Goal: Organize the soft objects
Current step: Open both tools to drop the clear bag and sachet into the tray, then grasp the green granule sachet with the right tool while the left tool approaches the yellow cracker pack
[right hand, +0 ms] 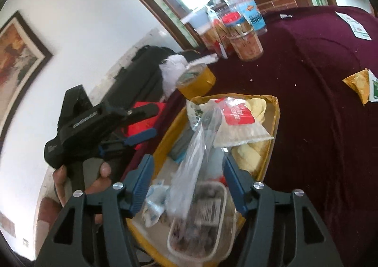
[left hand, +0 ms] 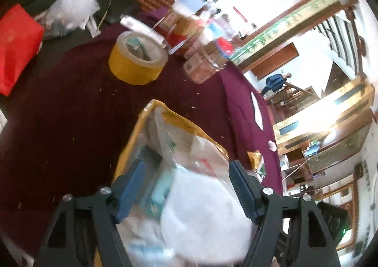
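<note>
A yellow box [right hand: 274, 111] on the maroon tablecloth [right hand: 319, 101] holds soft packets, a clear plastic bag [right hand: 196, 155], a red-labelled packet [right hand: 238, 113], yellow cloth [right hand: 250, 151] and a white tray of dark pieces [right hand: 200, 224]. My right gripper [right hand: 186, 186] is open above the box, fingers either side of the clear bag. My left gripper [left hand: 182, 191] is open over the same box [left hand: 165, 113], above a white soft bundle [left hand: 203, 217]. The left gripper also shows in the right wrist view [right hand: 144, 122], held at the box's left.
A yellow tape roll [left hand: 137, 61], jars [left hand: 205, 63] and bottles stand at the table's far side. A red bag [left hand: 16, 44] and a clear plastic bag [left hand: 73, 4] lie to the left. A yellow snack packet [right hand: 359, 85] lies right of the box.
</note>
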